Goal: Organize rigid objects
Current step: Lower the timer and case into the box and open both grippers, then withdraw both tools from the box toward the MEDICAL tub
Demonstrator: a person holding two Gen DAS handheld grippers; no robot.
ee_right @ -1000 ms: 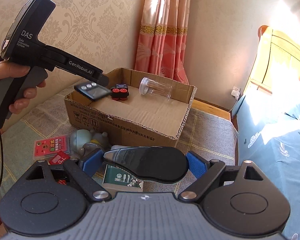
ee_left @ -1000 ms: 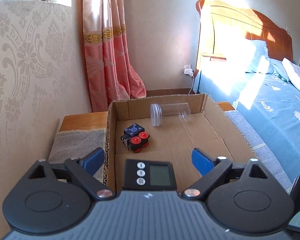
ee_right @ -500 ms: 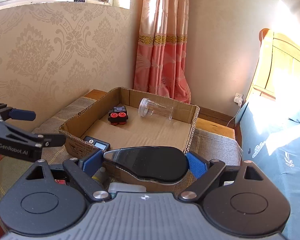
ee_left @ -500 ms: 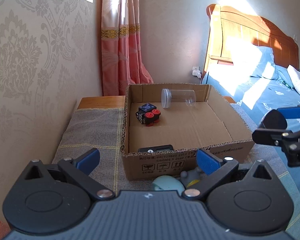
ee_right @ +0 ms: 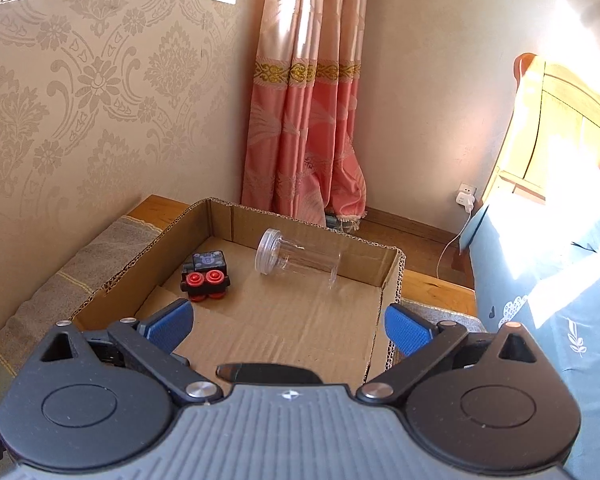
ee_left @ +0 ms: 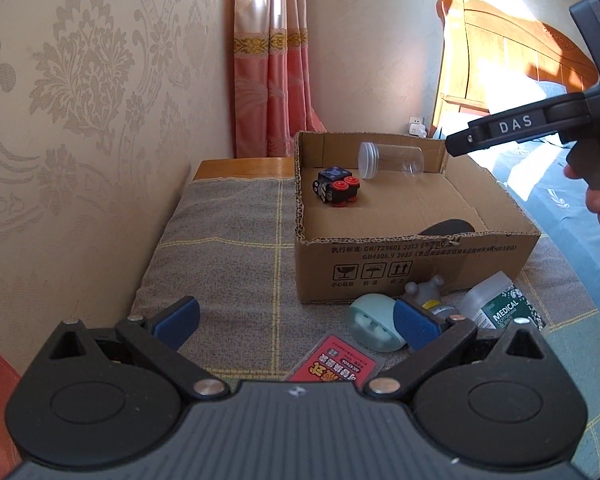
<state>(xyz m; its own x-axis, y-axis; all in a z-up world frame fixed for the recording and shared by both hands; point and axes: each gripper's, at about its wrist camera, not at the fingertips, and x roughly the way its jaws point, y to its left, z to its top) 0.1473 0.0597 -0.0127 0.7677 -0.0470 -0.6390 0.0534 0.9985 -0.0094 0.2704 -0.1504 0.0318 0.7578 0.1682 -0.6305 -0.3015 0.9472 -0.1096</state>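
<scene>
Your left gripper (ee_left: 296, 322) has backed away from the cardboard box (ee_left: 416, 268) and hangs wide and empty above the red card (ee_left: 334, 364) at the bottom middle. Near it, lower right, wait the pale blue toy (ee_left: 370, 322) and the medical bottle (ee_left: 500, 306). Your right gripper (ee_right: 288, 326) has let the black shoe sole (ee_right: 268, 373) go; it sits low in the box now, jaws wide. So one more thing is put away.

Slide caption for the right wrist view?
Open right gripper over box holding jar, toy and dark object.
</scene>
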